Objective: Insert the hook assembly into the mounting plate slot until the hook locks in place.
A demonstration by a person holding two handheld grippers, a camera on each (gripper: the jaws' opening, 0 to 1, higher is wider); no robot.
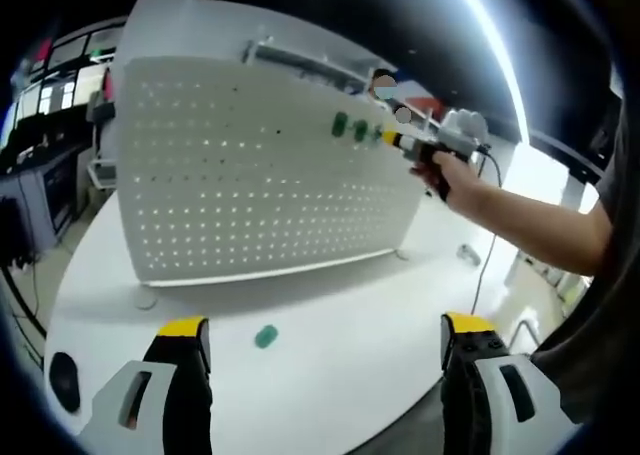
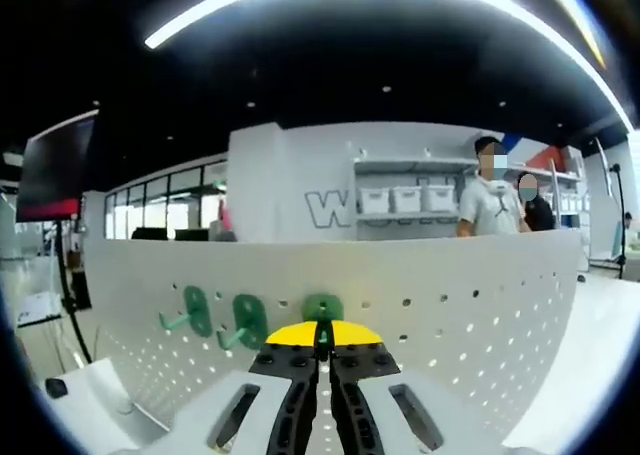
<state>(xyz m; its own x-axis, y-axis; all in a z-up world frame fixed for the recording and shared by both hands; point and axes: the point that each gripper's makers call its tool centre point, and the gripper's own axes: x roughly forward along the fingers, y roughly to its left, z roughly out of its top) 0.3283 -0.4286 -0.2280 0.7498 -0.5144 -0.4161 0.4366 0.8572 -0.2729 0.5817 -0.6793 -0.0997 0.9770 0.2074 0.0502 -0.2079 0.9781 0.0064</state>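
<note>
A white pegboard mounting plate (image 1: 260, 175) stands upright on a round white table (image 1: 330, 305). Two green hooks (image 1: 349, 128) hang near its upper right; in the right gripper view they sit left of centre (image 2: 196, 310) (image 2: 248, 320). My right gripper (image 2: 322, 337) is shut on a third green hook (image 2: 322, 306), held against the mounting plate (image 2: 450, 315) beside those two. In the left gripper view a hand holds that right gripper (image 1: 403, 142) at the plate's upper right. My left gripper (image 1: 325, 327) hangs open over the table's near edge. A loose green hook (image 1: 265, 336) lies on the table between its jaws.
A small clear object (image 1: 468, 253) and a cable lie on the table right of the plate. A black disc (image 1: 63, 375) sits at the table's near left edge. Two people (image 2: 492, 200) stand behind the plate by shelves with white bins (image 2: 405, 198).
</note>
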